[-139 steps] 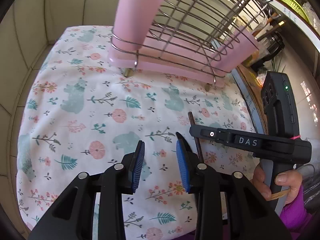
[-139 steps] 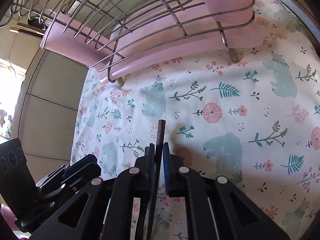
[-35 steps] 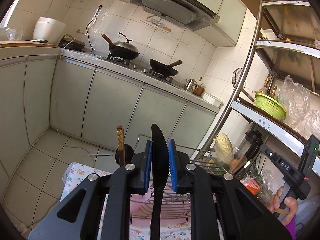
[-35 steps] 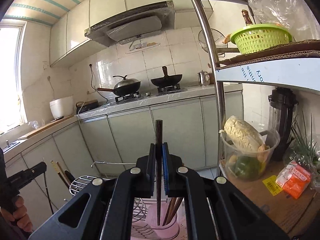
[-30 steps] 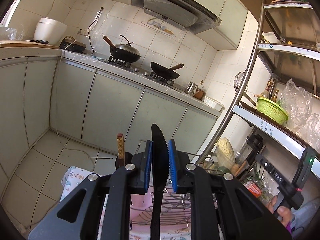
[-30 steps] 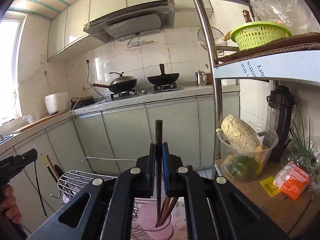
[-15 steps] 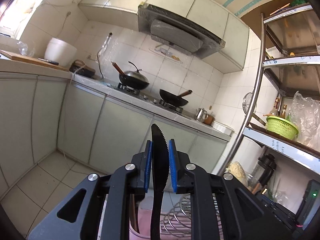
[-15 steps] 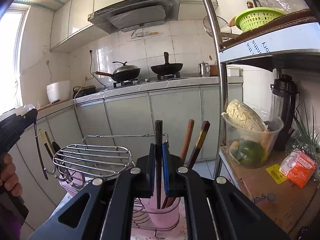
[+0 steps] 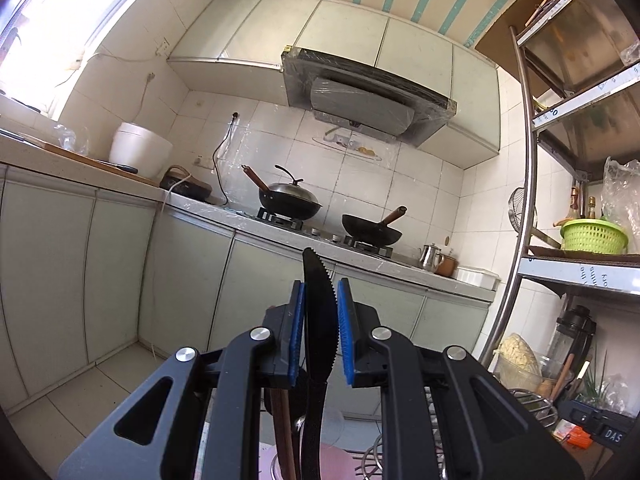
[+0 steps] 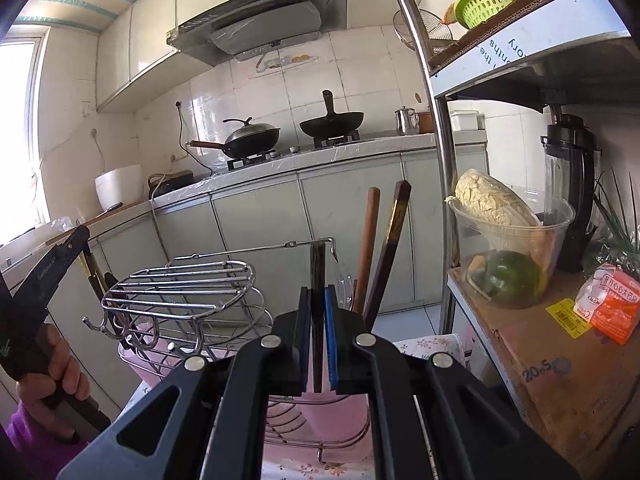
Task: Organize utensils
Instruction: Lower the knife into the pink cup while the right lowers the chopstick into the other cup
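My left gripper (image 9: 320, 328) is shut on a black serrated plastic knife (image 9: 318, 312), held upright with its blade up, above a pink utensil cup (image 9: 332, 460) at the bottom edge. My right gripper (image 10: 318, 336) is shut on a dark wooden chopstick (image 10: 318, 280), held upright over another pink cup (image 10: 336, 408) of the wire rack (image 10: 184, 284). Two more chopsticks (image 10: 380, 256) stand in that cup. The left gripper's body also shows at the left of the right wrist view (image 10: 48, 272).
A metal shelf post (image 10: 436, 160) stands to the right of the rack. A wooden shelf (image 10: 560, 360) holds a clear bowl of vegetables (image 10: 508, 256) and a blender (image 10: 568, 184). Kitchen cabinets and a stove with woks (image 9: 328, 216) lie behind.
Both grippers have tilted up from the table and lifted their utensils. In the last second the right gripper has come lower and closer to the rack, and the left view has tilted higher.
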Available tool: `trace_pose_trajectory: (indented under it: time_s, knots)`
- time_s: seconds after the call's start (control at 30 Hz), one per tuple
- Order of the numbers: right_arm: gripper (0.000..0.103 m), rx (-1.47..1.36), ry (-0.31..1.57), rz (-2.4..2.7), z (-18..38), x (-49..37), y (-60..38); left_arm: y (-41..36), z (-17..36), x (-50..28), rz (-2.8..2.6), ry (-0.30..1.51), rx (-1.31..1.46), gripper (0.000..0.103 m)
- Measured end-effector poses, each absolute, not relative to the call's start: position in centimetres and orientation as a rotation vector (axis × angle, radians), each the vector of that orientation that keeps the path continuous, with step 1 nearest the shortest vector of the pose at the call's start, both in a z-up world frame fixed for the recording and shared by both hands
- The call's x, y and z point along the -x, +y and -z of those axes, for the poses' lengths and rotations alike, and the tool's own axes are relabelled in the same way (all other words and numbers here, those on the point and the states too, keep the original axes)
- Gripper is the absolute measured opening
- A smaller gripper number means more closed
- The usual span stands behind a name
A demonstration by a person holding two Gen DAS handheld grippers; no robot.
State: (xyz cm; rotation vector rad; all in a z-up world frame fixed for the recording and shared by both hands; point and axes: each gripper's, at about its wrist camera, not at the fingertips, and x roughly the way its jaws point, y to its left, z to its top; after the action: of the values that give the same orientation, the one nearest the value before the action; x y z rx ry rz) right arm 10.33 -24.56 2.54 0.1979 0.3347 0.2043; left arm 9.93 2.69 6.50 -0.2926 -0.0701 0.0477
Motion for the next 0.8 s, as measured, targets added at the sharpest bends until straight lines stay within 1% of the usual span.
trace_pose_trajectory:
  time_s: [0.3,0.57,0.8]
  knots:
    - [0.006,-0.241,0.366,-0.206,-1.2,-10.0,-25.4,2.9,-4.7,-9.0,-0.027,-0.007,0.304,0.016]
    - [0.007,-0.33,0.426,-0.232,-0.1,-10.9,-26.5,4.1,-3.2,-8.9,0.014,0.126,0.389,0.016]
    - [0.007,-0.351,0.493,-0.268,-0.4,-13.2,-26.9,5.8,-2.6,-11.8,0.053,0.265,0.453,0.016]
